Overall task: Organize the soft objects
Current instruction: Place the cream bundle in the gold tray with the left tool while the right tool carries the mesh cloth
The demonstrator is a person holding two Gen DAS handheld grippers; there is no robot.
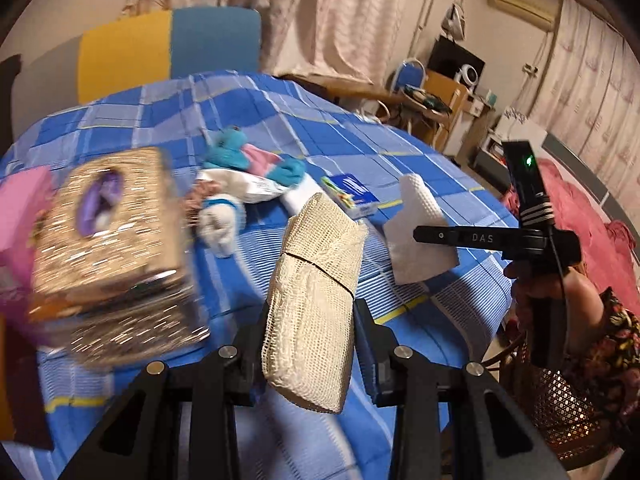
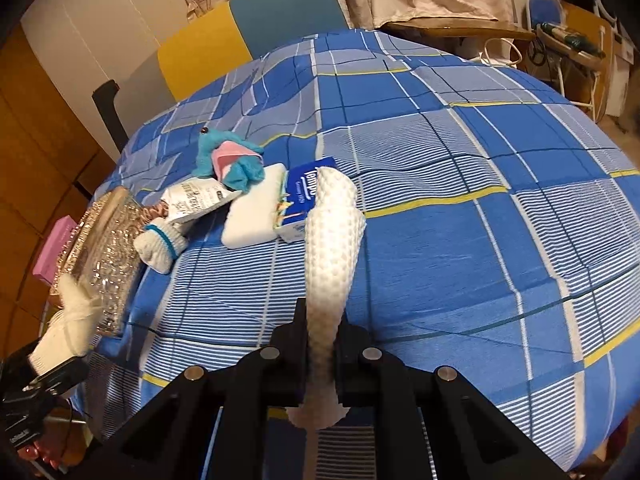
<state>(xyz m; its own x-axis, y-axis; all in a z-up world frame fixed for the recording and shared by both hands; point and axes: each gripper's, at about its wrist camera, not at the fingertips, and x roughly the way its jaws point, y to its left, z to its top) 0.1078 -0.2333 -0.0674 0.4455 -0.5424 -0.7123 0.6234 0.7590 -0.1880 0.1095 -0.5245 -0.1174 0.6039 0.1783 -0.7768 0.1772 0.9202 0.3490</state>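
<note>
My left gripper [image 1: 314,344] is shut on a cream mesh roll [image 1: 316,280], which stands up between its fingers above the blue checked tablecloth [image 1: 400,152]. In the right wrist view that roll [image 2: 70,316] shows at the lower left, next to the sparkly box. My right gripper [image 2: 322,344] is shut on a white waffle-textured cloth [image 2: 332,232] that sticks forward and curls over. The left wrist view shows the same cloth [image 1: 416,208] as a flat sheet held off the table.
A sparkly gold tissue box [image 2: 108,248] and a pink box [image 2: 56,248] stand at the left. Beside them lie a teal plush toy [image 2: 232,160], a white blue-banded glove [image 2: 160,244], a white packet [image 2: 196,200], a white pad [image 2: 256,208] and a blue tissue pack [image 2: 304,196].
</note>
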